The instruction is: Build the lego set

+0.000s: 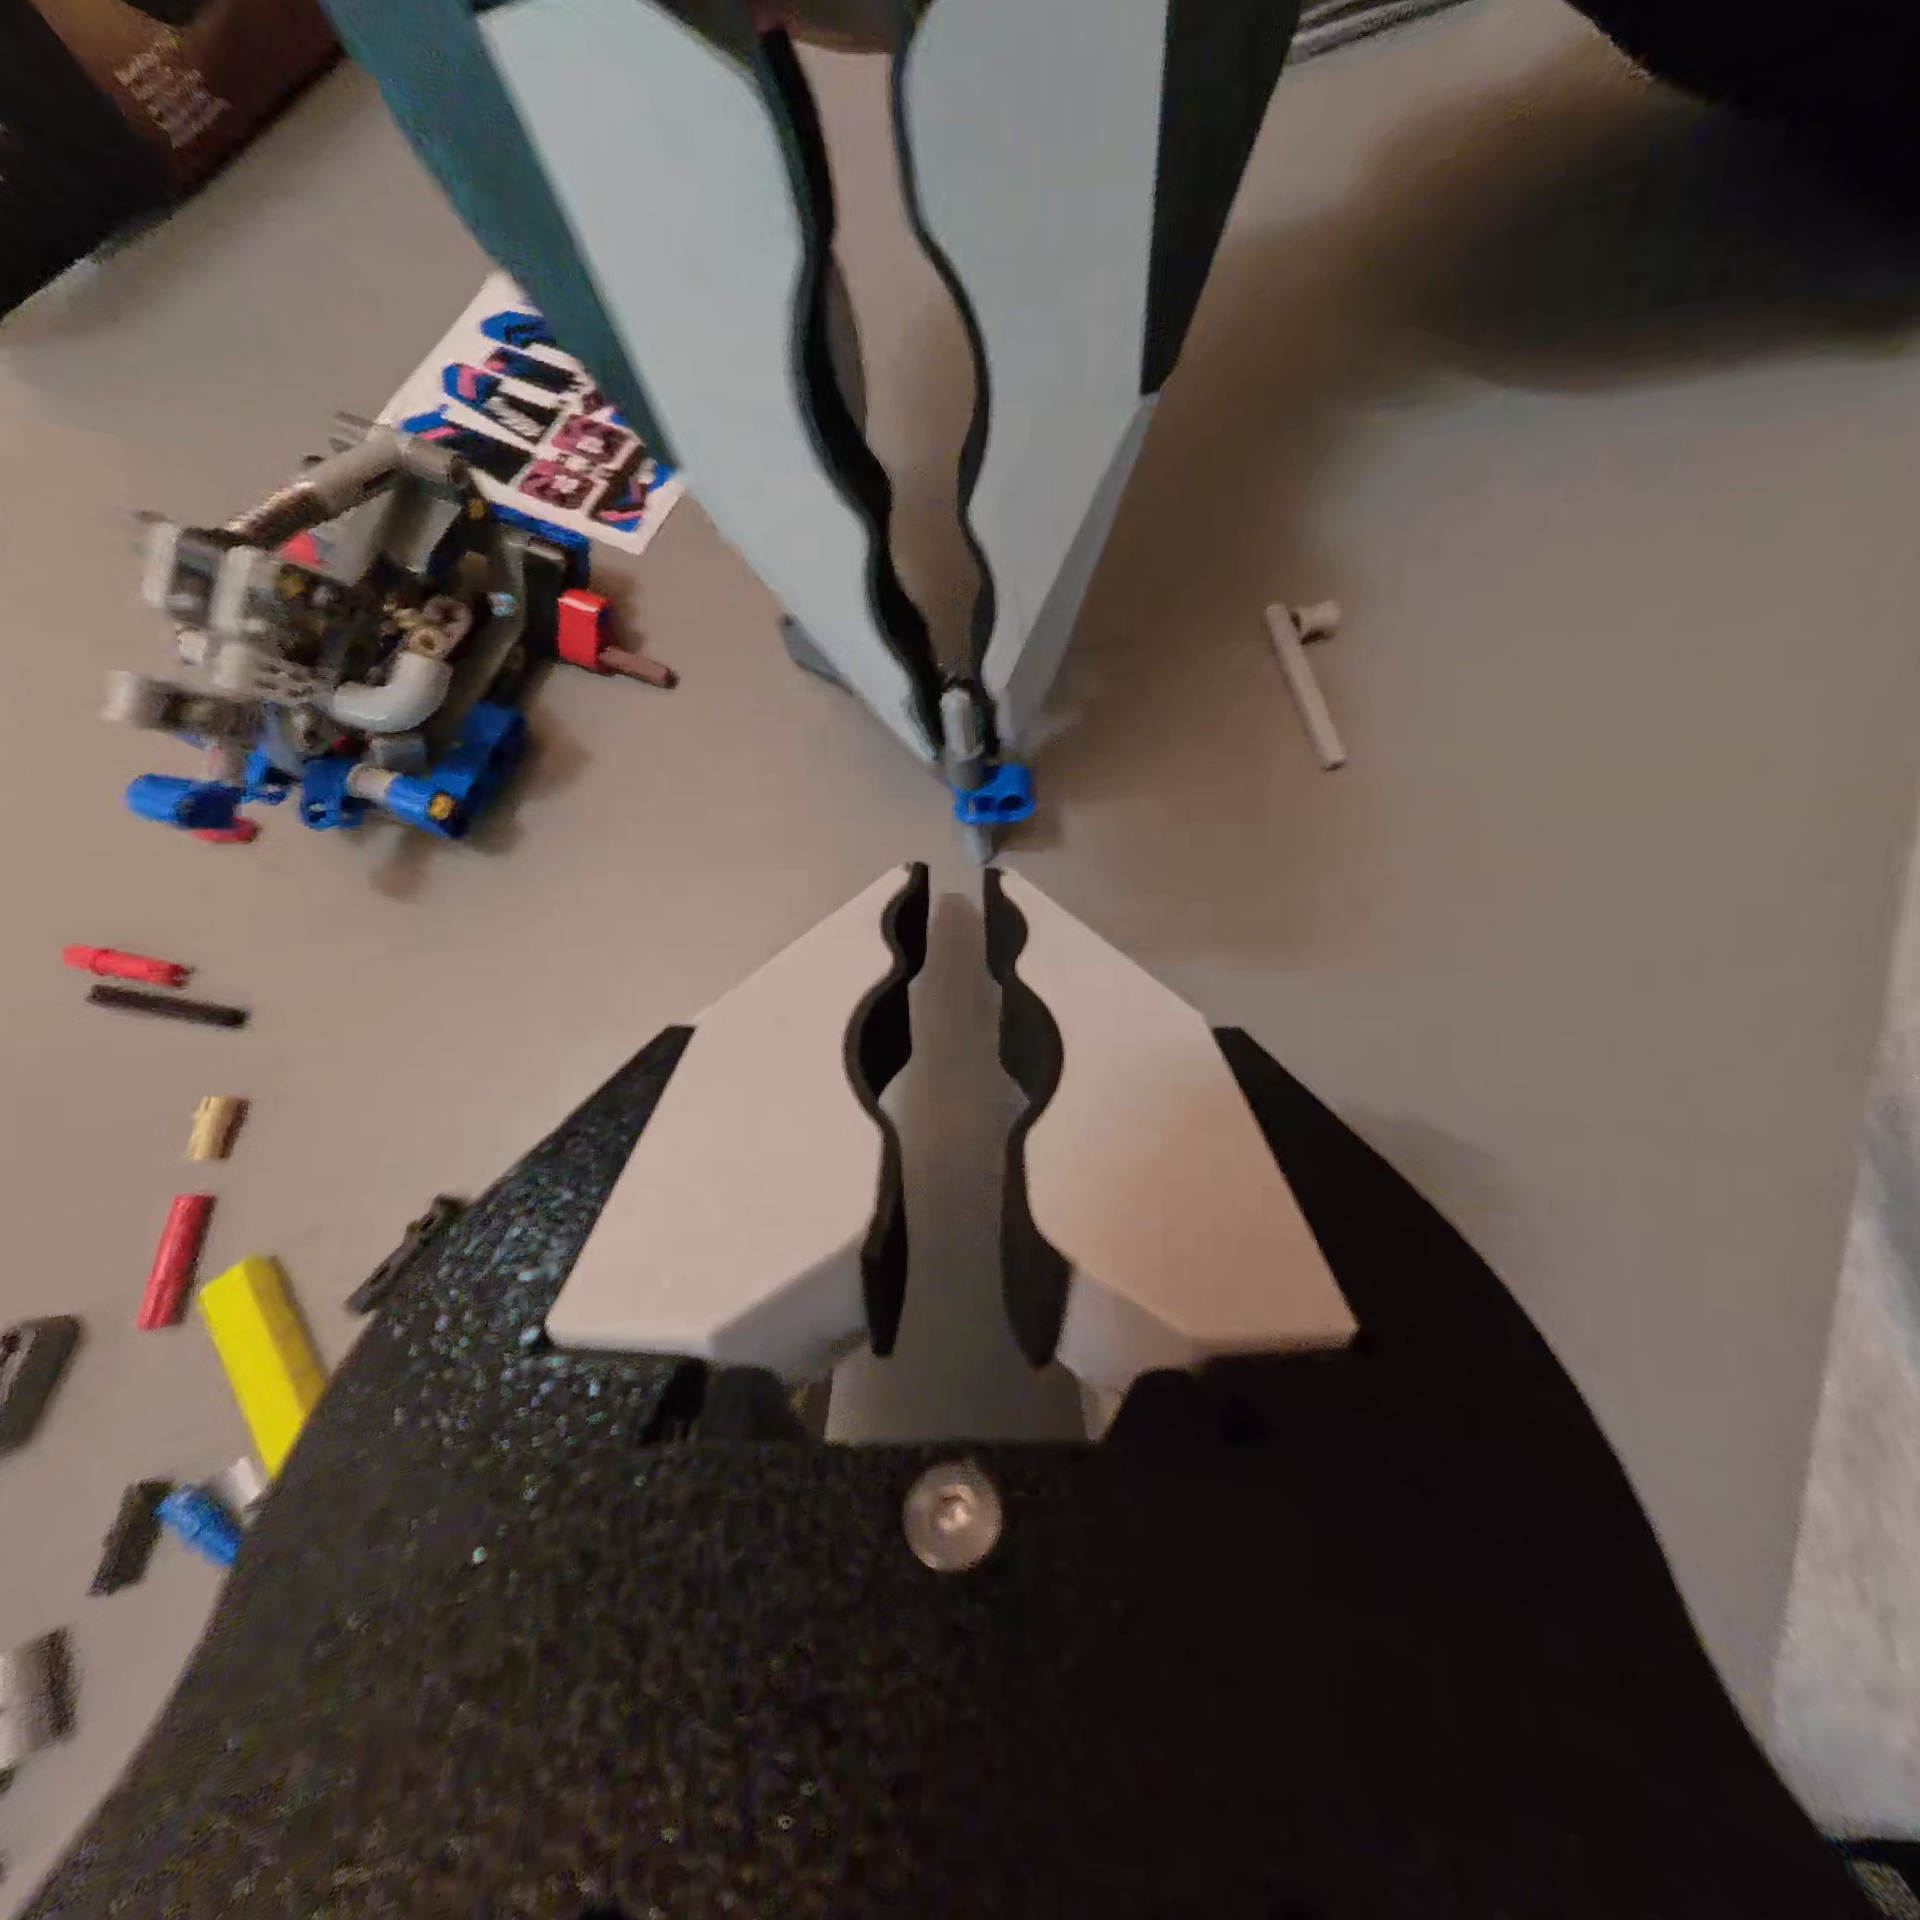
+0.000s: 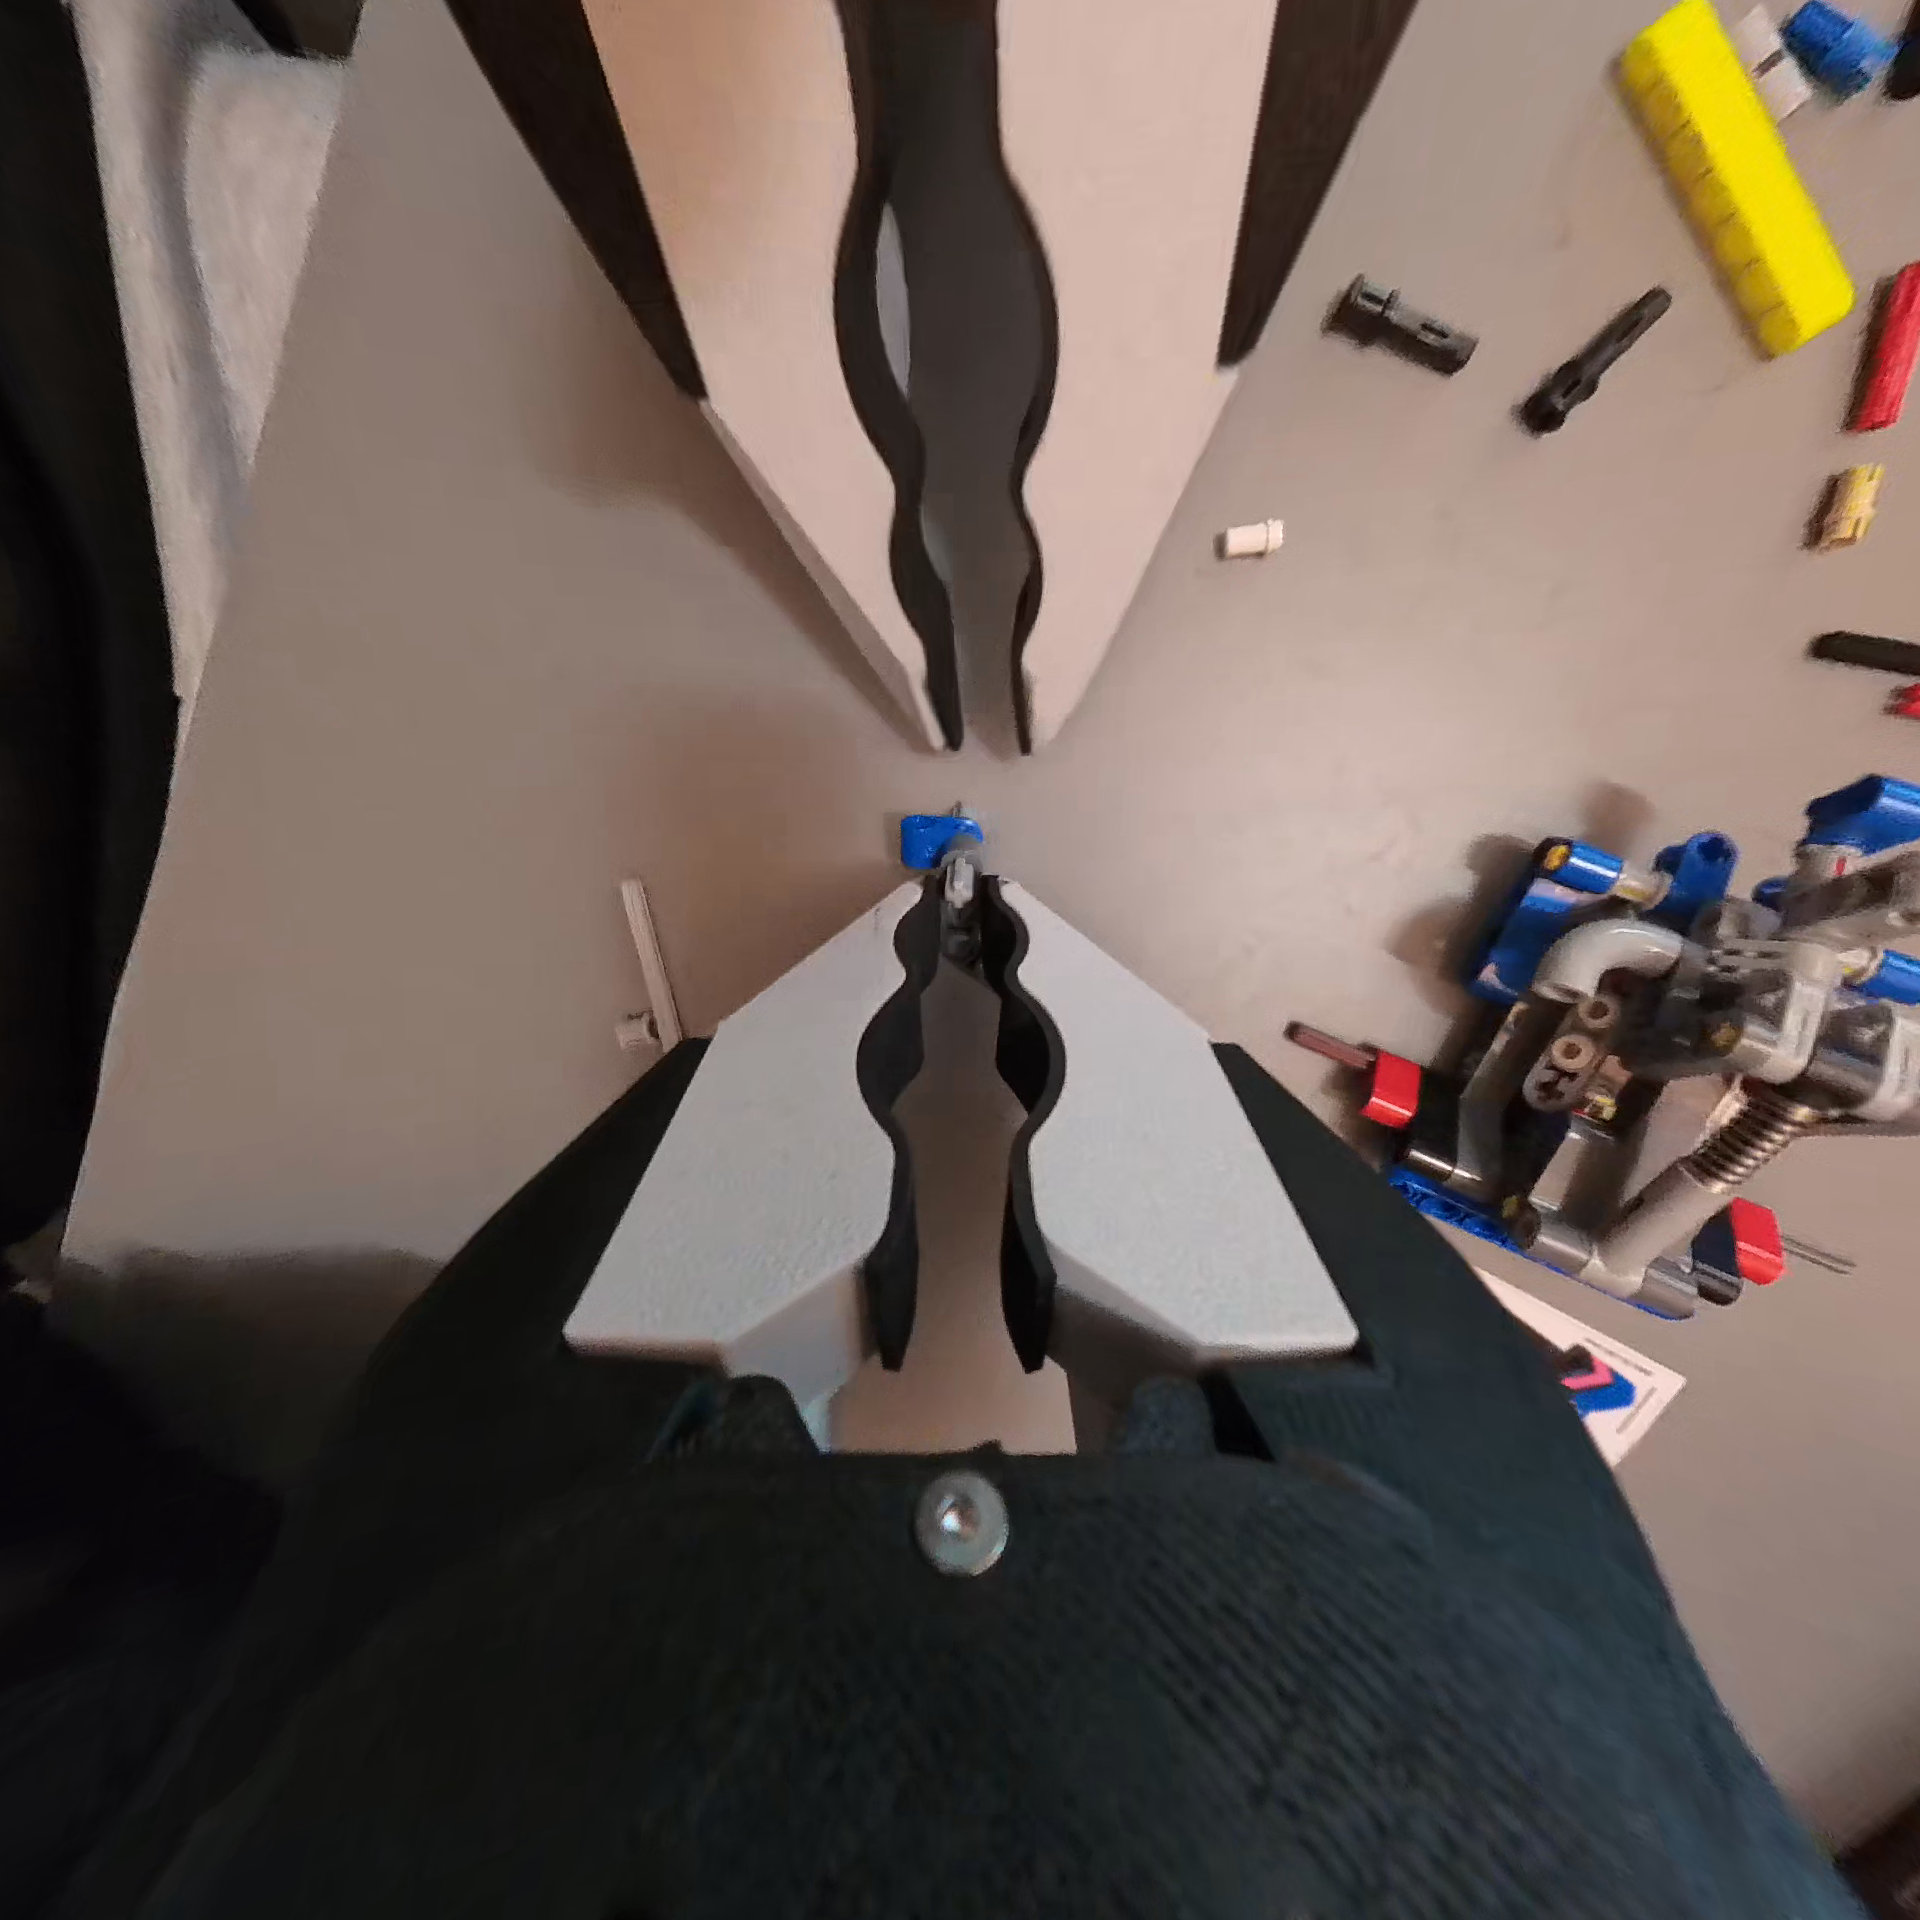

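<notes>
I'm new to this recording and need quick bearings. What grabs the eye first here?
Two tools meet tip to tip at the centre: the right tool pinches a grey axle carrying a small blue connector, while the left tool faces it, empty and slightly parted. Off to one side on the grey table sits the half-built blue and grey model, with a yellow beam among loose parts.

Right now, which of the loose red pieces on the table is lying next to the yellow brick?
The long red piece, beside the yellow brick. The other red piece lies farther off, near a black axle.
</notes>
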{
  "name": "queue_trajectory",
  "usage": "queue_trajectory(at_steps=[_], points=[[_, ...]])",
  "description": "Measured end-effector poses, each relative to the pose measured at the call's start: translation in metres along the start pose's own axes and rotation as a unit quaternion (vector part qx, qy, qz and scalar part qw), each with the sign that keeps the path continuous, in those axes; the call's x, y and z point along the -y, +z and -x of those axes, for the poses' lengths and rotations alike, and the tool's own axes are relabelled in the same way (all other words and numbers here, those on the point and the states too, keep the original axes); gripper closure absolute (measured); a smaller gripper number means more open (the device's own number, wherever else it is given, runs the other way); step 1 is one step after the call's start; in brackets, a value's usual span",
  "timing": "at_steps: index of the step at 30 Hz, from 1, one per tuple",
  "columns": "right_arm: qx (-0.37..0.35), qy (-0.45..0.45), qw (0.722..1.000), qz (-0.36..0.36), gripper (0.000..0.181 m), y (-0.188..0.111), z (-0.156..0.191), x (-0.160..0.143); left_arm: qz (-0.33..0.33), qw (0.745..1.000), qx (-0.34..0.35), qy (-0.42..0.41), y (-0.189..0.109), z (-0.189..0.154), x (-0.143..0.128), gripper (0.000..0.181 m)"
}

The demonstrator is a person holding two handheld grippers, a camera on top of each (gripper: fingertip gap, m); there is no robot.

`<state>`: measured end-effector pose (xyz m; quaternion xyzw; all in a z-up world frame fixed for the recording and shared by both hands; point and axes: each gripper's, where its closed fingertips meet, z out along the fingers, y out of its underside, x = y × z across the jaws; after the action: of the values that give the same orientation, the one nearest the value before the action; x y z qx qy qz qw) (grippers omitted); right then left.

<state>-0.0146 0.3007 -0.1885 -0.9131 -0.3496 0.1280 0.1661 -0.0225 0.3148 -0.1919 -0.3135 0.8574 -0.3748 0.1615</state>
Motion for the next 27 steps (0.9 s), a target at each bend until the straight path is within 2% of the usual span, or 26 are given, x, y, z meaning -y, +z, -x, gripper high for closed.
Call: queue_trajectory(at_steps=[5,9,15,19,22,25,27], points=[[-0.011,-0.011,1.0,0.002,0.176,0.003,-0.002,0.007,0.003,1.0,-0.001,-0.017,0.01,0.0,-0.003,0.18],[-0.05,-0.048,0.997,-0.02,0.176,0.003,-0.008,0.012,0.004,0.999,0.011,-0.037,0.009,0.006,-0.005,0.18],[-0.047,-0.047,0.993,-0.097,0.177,0.001,-0.008,0.015,0.002,0.999,-0.001,-0.042,0.008,0.004,-0.006,0.18],[-0.033,-0.027,0.984,-0.172,0.178,-0.01,-0.006,0.029,0.001,0.999,-0.008,-0.043,0.008,0.003,-0.006,0.179],[-0.031,-0.034,0.987,-0.154,0.181,-0.007,-0.004,0.025,0.001,0.999,-0.012,-0.046,0.008,0.003,-0.006,0.18],[-0.049,-0.035,0.989,-0.138,0.165,-0.009,-0.007,0.021,0.001,0.999,-0.015,-0.046,0.008,0.003,-0.006,0.179],[-0.053,-0.036,0.99,-0.126,0.166,-0.009,-0.008,0.016,0.001,0.999,-0.016,-0.047,0.008,0.003,-0.006,0.179]])
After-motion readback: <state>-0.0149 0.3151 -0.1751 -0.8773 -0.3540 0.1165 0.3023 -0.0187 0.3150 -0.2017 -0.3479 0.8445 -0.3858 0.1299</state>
